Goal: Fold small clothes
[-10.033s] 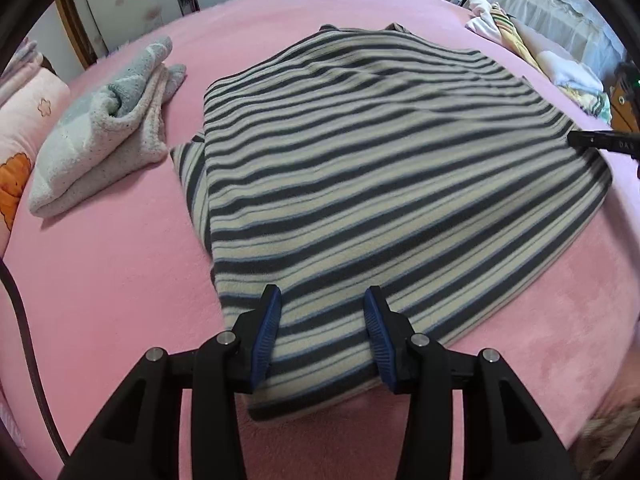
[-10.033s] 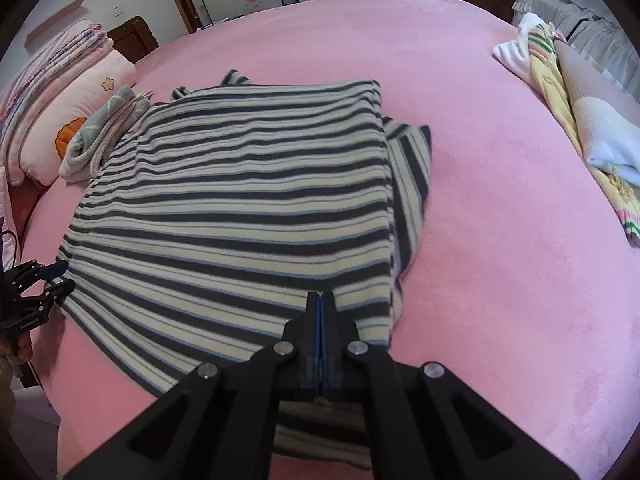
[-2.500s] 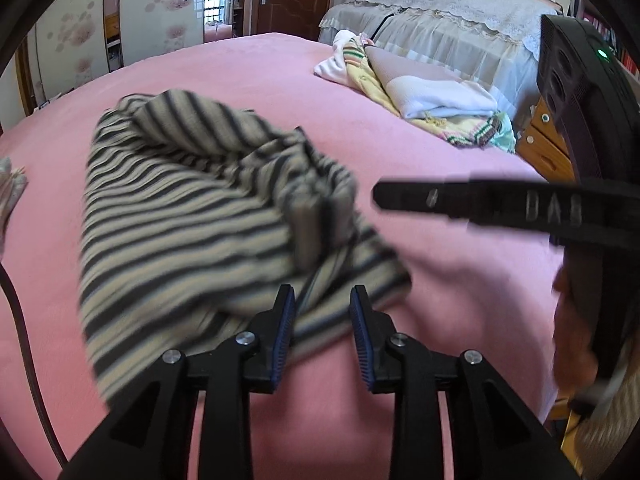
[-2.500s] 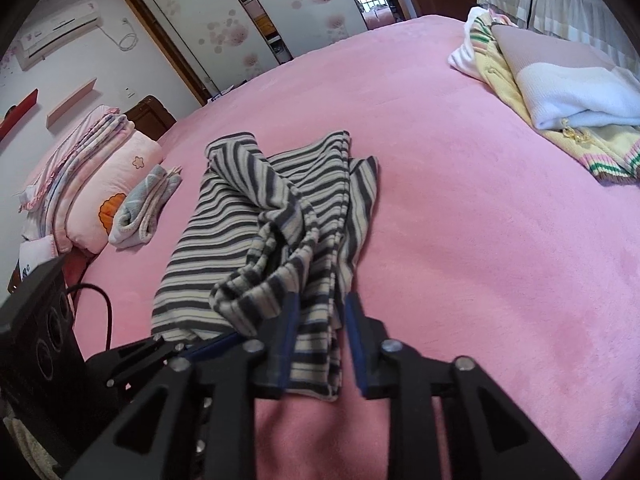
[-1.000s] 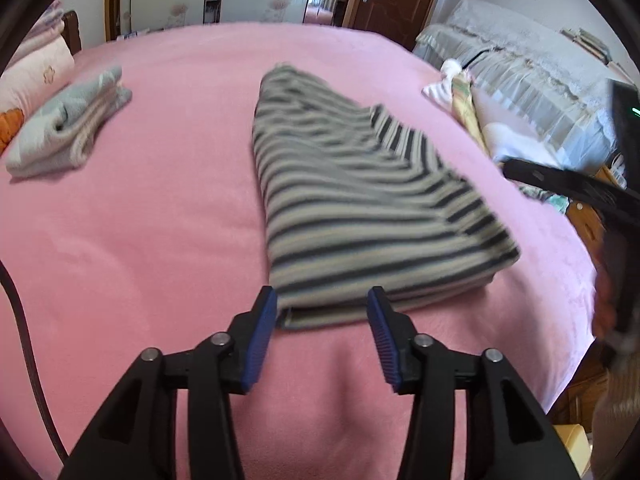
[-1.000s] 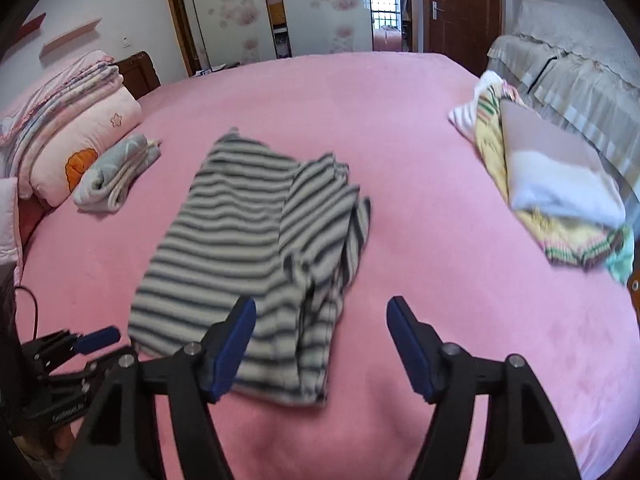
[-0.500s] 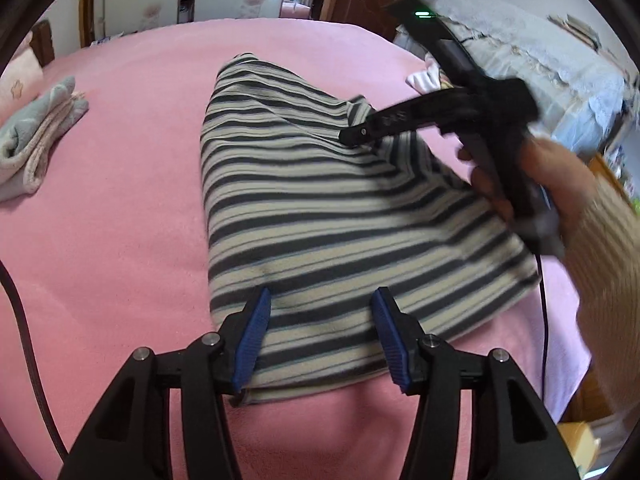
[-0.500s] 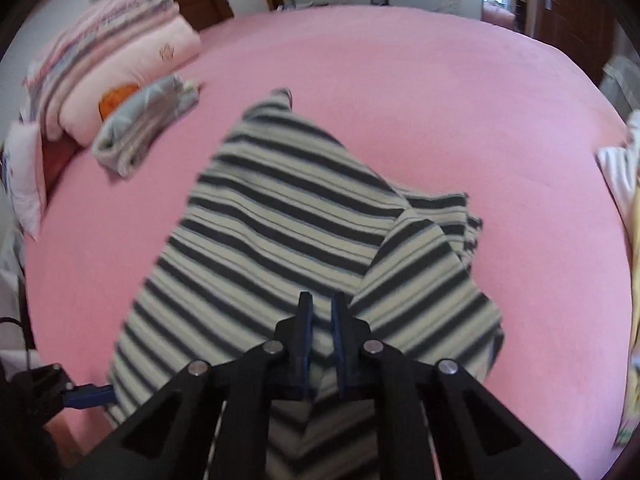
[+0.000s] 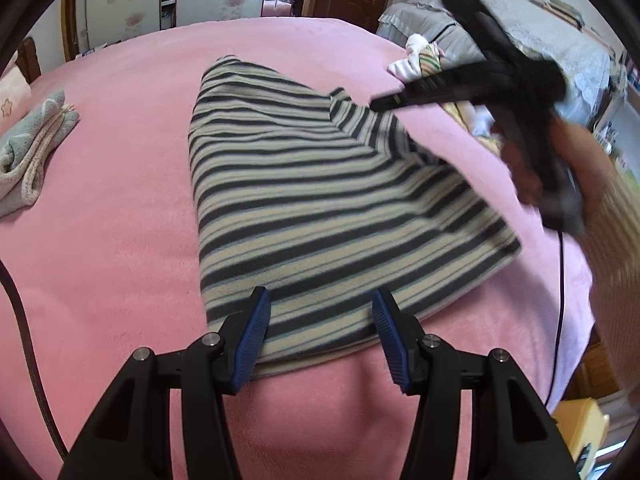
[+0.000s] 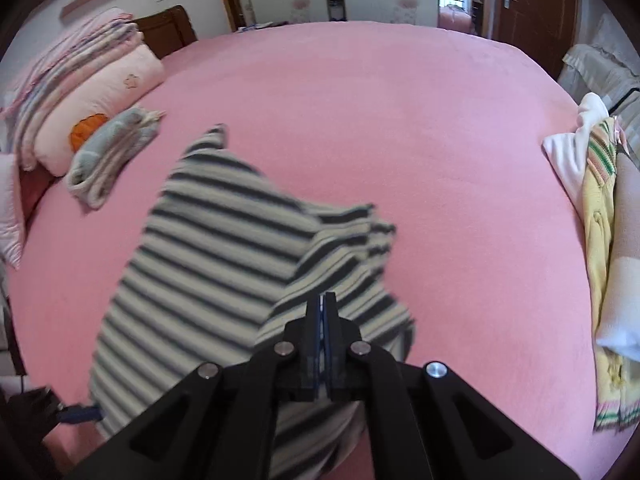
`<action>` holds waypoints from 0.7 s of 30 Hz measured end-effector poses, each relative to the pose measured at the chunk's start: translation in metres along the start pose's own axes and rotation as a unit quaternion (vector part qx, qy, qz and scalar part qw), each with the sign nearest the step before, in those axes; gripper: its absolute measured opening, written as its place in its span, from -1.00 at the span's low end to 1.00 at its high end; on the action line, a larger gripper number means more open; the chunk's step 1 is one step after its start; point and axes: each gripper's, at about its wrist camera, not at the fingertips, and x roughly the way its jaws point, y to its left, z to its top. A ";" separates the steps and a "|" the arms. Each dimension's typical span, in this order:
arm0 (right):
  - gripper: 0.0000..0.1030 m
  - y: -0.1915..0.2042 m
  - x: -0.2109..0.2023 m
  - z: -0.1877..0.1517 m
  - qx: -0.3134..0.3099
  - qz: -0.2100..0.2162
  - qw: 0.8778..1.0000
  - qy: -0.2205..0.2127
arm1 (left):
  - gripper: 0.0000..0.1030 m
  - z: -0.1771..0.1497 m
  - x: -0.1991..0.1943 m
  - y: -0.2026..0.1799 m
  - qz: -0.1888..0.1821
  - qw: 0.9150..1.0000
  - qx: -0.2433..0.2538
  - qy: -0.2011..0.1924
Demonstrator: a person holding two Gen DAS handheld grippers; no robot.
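A grey-and-cream striped garment (image 9: 300, 200) lies folded lengthwise on the pink bed (image 9: 120, 240). My left gripper (image 9: 321, 300) is open, and its blue fingers straddle the near hem without pressing it. It shows as a blue tip (image 10: 80, 414) at the lower left of the right wrist view. A hand (image 9: 560, 168) holds my right gripper (image 9: 376, 103) over the garment's far right side. Its jaws (image 10: 324, 298) are shut on the sleeve (image 10: 352, 256), which rises toward them as a loose flap over the body (image 10: 208, 248). The picture there is blurred.
A folded grey towel (image 10: 112, 152) lies at the left beside stacked pillows (image 10: 100, 92). A pile of white, yellow and striped clothes (image 10: 600, 200) sits at the bed's right edge. A dark cable (image 9: 24, 320) runs down the left side. Bare pink bedding lies beyond the garment.
The right gripper swung in over the garment and went from wide open to shut at the sleeve, which now stands lifted. The left gripper moved up to the near hem.
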 end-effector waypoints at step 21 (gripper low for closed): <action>-1.00 0.029 -0.050 -0.085 -0.001 0.009 1.000 0.004 | 0.02 0.021 0.006 0.048 0.031 0.997 -0.055 0.044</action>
